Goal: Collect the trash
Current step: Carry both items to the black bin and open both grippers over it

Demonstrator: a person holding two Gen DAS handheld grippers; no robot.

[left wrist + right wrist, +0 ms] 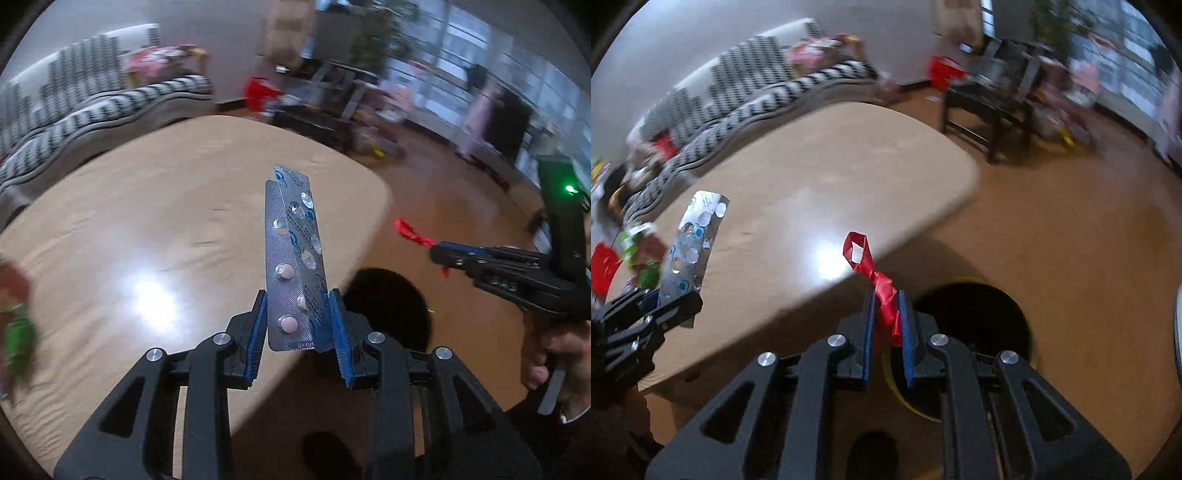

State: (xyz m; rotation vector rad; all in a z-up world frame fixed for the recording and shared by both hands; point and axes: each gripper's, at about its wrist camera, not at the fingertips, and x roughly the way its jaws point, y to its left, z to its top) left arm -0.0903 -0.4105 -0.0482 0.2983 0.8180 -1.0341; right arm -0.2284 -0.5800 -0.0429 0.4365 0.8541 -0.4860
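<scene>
Your left claw [300, 325] is clamped on a pair of foil blister packs [293, 258], which stand up from its pads over the edge of the worktop [147, 221]; your right claw [886, 325] is pinched tight on a twisted red ribbon [879, 280]; both pieces are lifted clear of the worktop, so the step in hand looks like the carry to the bin. The dark round bin [979, 314] sits on the floor just beside the worktop's corner, below and slightly ahead of your right claw. Next, bring each claw over that mouth and let go there, ribbon first since it is nearer; more scraps [639, 254] wait at the worktop's far left.
</scene>
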